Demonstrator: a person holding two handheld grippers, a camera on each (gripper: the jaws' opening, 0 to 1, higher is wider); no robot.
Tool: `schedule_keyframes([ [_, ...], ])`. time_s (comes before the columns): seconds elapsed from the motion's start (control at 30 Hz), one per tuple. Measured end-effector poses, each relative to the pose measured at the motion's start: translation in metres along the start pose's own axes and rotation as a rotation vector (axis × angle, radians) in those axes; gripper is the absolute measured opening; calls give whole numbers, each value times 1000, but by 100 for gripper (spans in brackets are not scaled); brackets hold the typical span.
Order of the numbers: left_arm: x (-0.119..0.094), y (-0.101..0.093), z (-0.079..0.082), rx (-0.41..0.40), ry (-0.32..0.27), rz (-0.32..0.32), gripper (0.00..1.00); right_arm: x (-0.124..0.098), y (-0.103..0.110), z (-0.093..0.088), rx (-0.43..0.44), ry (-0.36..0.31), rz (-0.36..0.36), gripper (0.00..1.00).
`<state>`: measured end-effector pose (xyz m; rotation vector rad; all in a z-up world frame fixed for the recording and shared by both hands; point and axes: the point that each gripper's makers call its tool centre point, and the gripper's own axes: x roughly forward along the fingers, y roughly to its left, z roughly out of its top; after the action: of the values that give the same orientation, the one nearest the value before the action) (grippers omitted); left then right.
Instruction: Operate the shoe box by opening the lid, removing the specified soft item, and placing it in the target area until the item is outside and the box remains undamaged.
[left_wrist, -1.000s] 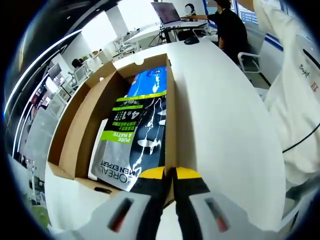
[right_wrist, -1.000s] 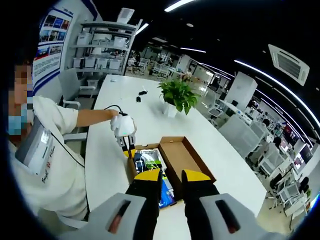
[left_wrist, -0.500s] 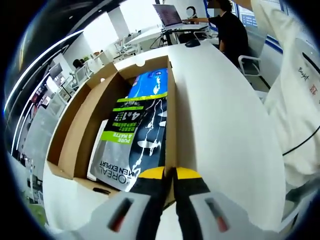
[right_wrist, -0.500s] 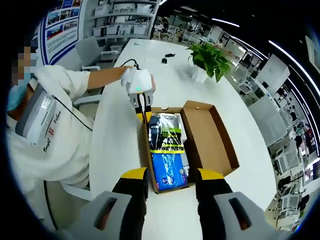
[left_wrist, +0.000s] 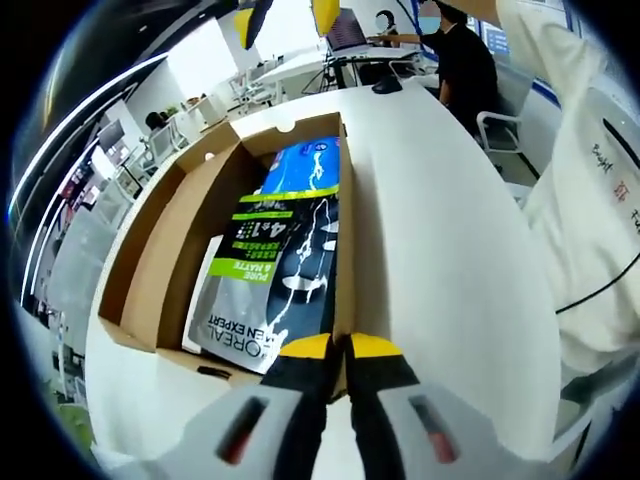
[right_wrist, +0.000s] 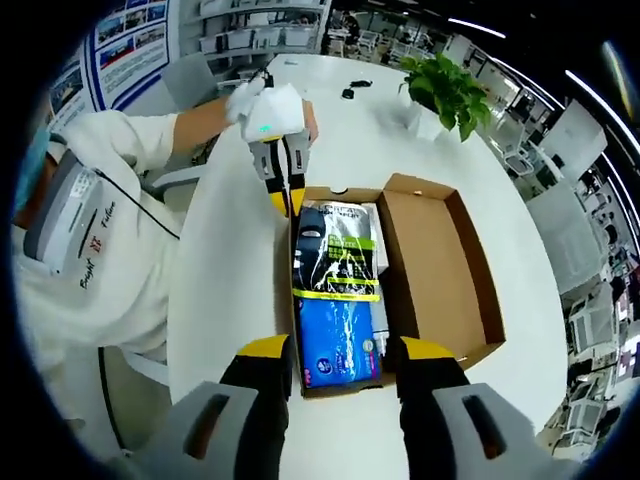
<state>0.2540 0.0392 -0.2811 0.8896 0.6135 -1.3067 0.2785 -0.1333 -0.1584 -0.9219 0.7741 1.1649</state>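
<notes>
Pouch (right_wrist: 337, 290) lies boxed between both tools.

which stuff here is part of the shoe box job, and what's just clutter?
Job:
- shoe box, lid already open
- grey and black pouch inside it
- blue pack inside it
- left gripper, shut on the box's end wall
- right gripper, open above the box

Lying about:
- potted plant
- small dark items at the table's far end
- laptop
</notes>
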Motion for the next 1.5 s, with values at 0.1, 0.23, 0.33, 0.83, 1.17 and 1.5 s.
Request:
schedule_keyframes([
  [0.1,0,1,-1,-4,7,10,5,15,-2,-1,-4,14,19,43],
  [0.23,-1,1,-2,-3,-3,15,5,33,-11,-7,-30,43,21,46],
  [0.33,-1,1,-2,-5,-12,13,5,45,-14,-9,0,50,37,45],
  [0.83,-1,0,0,-16,-42,16,5,104,-8,2,265,-201,202,39],
  [1.17,0,1,0,-4,-38,19,5,128,-10,-6,560,-226,206,29],
  [1.5,0,1,0,18,-49,34,5,146,-18,-4,835,-278,294,25],
])
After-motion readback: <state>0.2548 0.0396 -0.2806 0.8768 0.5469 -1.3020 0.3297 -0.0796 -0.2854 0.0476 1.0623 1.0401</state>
